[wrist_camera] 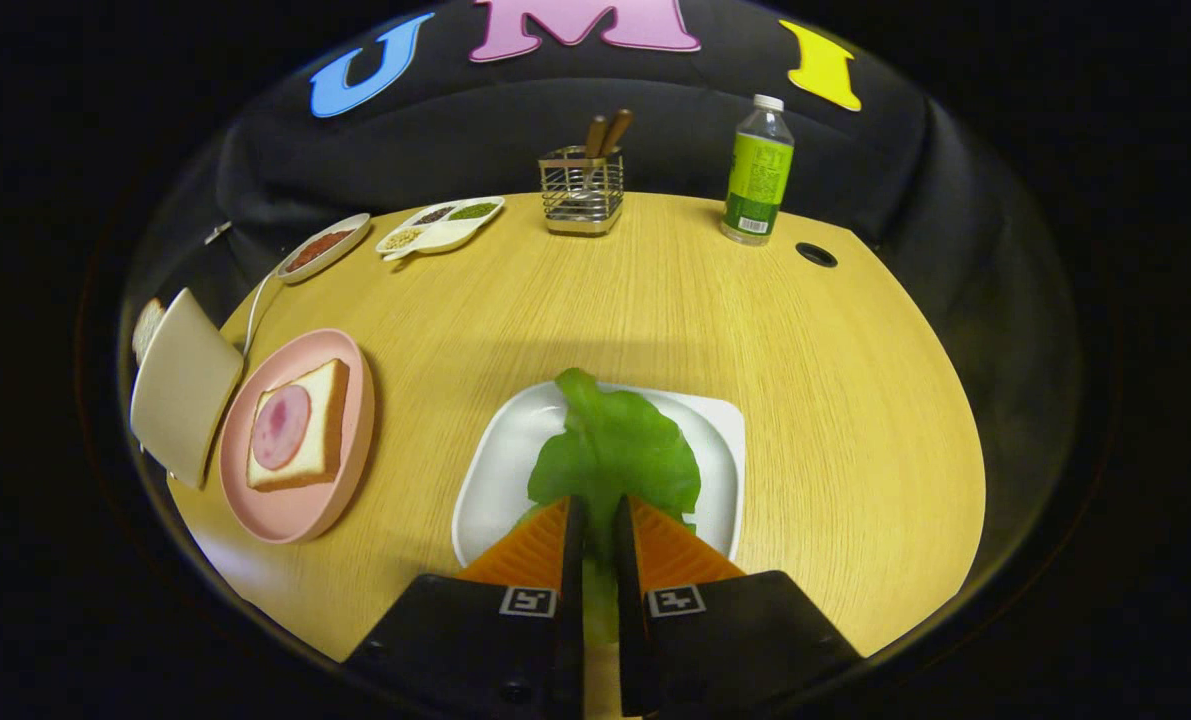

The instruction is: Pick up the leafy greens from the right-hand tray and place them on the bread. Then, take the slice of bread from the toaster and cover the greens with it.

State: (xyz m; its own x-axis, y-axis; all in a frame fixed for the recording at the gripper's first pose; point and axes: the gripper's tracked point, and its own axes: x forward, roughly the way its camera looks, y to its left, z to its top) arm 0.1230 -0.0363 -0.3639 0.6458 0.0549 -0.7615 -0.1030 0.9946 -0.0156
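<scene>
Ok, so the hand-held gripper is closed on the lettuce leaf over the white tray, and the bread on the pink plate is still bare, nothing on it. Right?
Not quite. In the gripper view the bread on the pink plate already carries a round pink slice of meat. The rest holds: the hand-held gripper is closed on the lettuce leaf over the white tray.

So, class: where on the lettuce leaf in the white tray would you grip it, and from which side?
Grip the lettuce leaf at its near, narrow stem end, coming in low from the near side of the white tray. The leaf lies flat with the stem pointing toward the gripper, whose fingers already stand close together either side of it, probably pinching it. The broad far lobes look floppier.
</scene>
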